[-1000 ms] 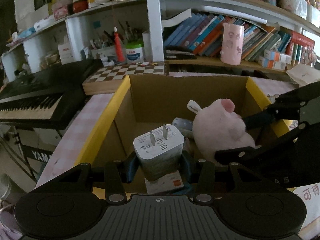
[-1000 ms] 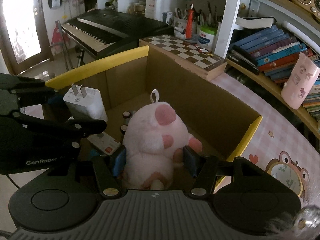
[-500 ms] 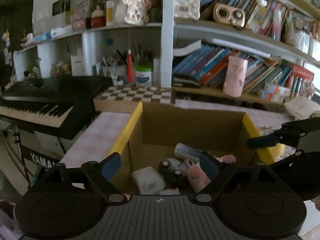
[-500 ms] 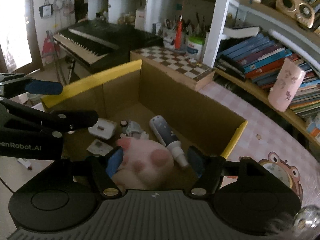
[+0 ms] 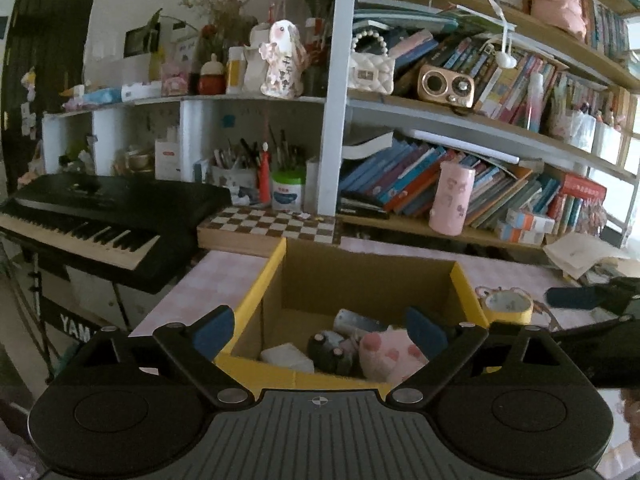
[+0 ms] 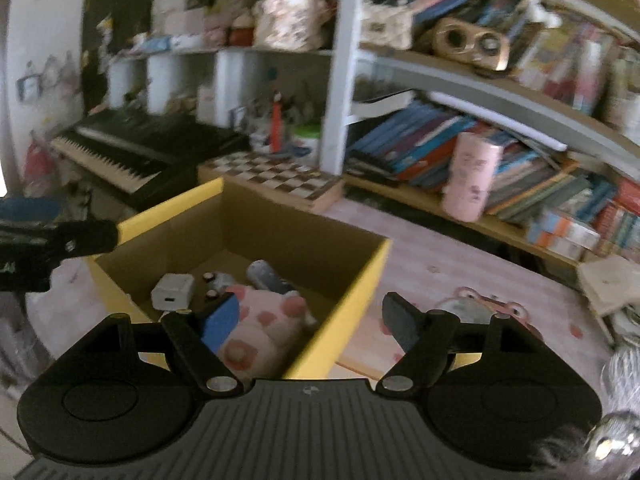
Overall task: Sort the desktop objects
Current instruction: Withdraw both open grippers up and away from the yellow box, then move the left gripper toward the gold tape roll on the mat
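A cardboard box with yellow top edges (image 5: 256, 300) (image 6: 360, 276) stands on the pink desk. Inside it lie a pink plush pig (image 5: 388, 356) (image 6: 264, 320), a white charger (image 5: 286, 356) (image 6: 174, 290), a small dark toy (image 5: 328, 350) and a grey spray bottle (image 5: 356, 320) (image 6: 266, 276). My left gripper (image 5: 318, 330) hovers above the box's near wall, its jaws opening wide with nothing between them. My right gripper (image 6: 310, 320) is over the box's right corner, jaws opening, the pig below and free of the pads.
A chessboard (image 5: 272, 226) lies behind the box, a black keyboard (image 5: 92, 220) stands to the left. Shelves with books, a pink cup (image 5: 452, 196) and pen pots fill the back. A tape roll (image 5: 506, 304) and papers lie on the desk at right.
The left gripper let go of the charger and the right let go of the pig; both now lie in the box. Both grippers opened, rose and drew back from the box.
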{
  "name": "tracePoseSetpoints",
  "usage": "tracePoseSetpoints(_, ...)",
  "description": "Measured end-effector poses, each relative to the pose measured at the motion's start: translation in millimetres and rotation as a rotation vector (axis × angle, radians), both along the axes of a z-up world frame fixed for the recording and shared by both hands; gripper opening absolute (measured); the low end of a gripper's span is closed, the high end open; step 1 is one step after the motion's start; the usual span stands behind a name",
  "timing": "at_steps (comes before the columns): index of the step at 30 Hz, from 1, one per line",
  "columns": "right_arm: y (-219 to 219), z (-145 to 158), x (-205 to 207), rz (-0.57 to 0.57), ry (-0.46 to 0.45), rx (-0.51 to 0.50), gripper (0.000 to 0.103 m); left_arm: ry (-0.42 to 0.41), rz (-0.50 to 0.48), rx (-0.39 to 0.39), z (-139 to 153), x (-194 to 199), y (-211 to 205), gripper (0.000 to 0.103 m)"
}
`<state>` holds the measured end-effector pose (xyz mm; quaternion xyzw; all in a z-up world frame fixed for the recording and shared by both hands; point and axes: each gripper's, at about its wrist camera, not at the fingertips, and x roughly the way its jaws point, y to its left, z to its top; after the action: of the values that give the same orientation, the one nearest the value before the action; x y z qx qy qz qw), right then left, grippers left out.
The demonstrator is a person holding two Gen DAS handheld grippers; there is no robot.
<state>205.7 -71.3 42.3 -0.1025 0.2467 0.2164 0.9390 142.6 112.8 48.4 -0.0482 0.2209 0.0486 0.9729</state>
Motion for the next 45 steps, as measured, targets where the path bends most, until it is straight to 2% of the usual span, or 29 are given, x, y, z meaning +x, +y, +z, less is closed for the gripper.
tracePoseSetpoints(7, -27, 0, -40, -0.116, -0.008, 0.041, 0.078, 0.014, 0.009, -0.001, -2, -32, 0, 0.095)
tracePoseSetpoints(14, -39, -9, -87, -0.187, 0.021, 0.051, 0.078, 0.034, 0.004, 0.006, -6, -67, 3, 0.095)
tracePoseSetpoints(28, -48, -31, -164, -0.233, 0.083, 0.054, 0.080, 0.070, -0.036, -0.007, -20, -126, -12, 0.095)
tracePoseSetpoints(35, -53, -42, -190, -0.253, 0.108, 0.047, 0.081, 0.113, -0.067, -0.019, -33, -147, -27, 0.096)
tracePoseSetpoints(45, -69, -49, -209, -0.294, 0.137, 0.040, 0.083, 0.158, -0.149, -0.021, -44, -156, -49, 0.096)
